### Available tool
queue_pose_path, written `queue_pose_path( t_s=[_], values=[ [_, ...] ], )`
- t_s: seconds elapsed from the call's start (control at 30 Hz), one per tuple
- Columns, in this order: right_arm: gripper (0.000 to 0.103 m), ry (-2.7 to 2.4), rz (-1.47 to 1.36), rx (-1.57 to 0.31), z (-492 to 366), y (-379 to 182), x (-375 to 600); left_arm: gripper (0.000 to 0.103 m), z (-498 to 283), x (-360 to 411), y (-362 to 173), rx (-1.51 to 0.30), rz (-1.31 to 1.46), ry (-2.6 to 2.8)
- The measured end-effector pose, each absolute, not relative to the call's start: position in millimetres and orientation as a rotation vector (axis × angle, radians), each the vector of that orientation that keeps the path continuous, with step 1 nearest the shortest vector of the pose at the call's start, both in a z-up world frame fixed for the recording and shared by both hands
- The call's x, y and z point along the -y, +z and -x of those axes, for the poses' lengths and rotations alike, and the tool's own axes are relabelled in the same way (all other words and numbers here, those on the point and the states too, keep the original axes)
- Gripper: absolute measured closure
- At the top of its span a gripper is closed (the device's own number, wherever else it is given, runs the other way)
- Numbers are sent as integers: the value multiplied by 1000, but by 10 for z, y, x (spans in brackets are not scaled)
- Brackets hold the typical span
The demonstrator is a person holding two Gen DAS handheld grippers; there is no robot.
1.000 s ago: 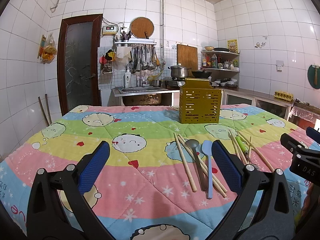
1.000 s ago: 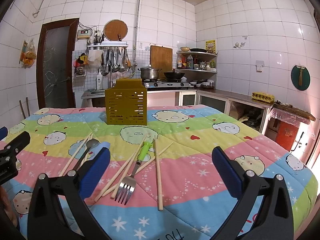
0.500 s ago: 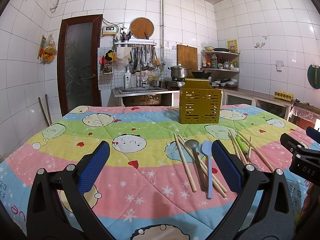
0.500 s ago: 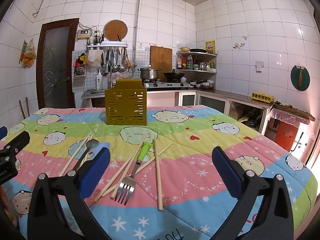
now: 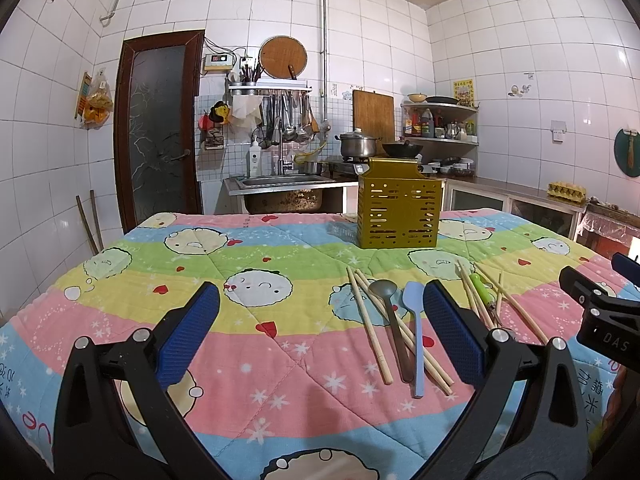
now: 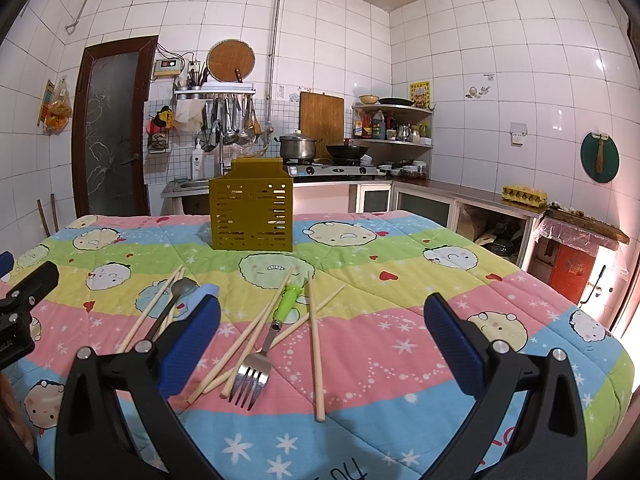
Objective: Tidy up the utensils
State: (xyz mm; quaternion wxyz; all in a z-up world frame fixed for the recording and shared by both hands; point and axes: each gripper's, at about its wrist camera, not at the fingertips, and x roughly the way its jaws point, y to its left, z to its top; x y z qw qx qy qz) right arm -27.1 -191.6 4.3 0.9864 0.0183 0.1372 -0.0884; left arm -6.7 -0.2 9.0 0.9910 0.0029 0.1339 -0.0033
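Note:
A yellow slotted utensil holder (image 5: 400, 216) stands upright on the quilt-covered table; it also shows in the right wrist view (image 6: 252, 216). Before it lie a grey spoon (image 5: 390, 320), a blue spatula (image 5: 416, 332) and several wooden chopsticks (image 5: 370, 328). A green-handled fork (image 6: 268, 340) lies among more chopsticks (image 6: 314, 344). My left gripper (image 5: 320, 332) is open and empty, above the near table, left of the spoon group. My right gripper (image 6: 320, 340) is open and empty, straddling the fork and chopsticks from above.
The colourful cartoon quilt (image 5: 200, 264) covers the whole table. Behind the table are a sink (image 5: 280, 184), a stove with a pot (image 6: 300, 148) and a counter along the right wall (image 6: 480, 200). A dark door (image 5: 156, 132) is at the back left.

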Motion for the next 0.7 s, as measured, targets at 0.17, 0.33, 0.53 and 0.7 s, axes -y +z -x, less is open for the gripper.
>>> queue_pose_path(
  t_s=[0.17, 0.33, 0.53, 0.7],
  values=[
    [4, -178, -36, -277, 270, 43, 1921, 5, 62, -21, 107, -271, -4, -11],
    [4, -175, -34, -278, 269, 44, 1929, 5, 41, -26, 95, -275, -4, -11],
    [4, -173, -38, -290, 248, 52, 1972, 5, 0, 15, 75, -292, -24, -18],
    [4, -231, -22, -359, 134, 31, 1942, 5, -88, 52, 70, -340, -37, -41]
  ],
)
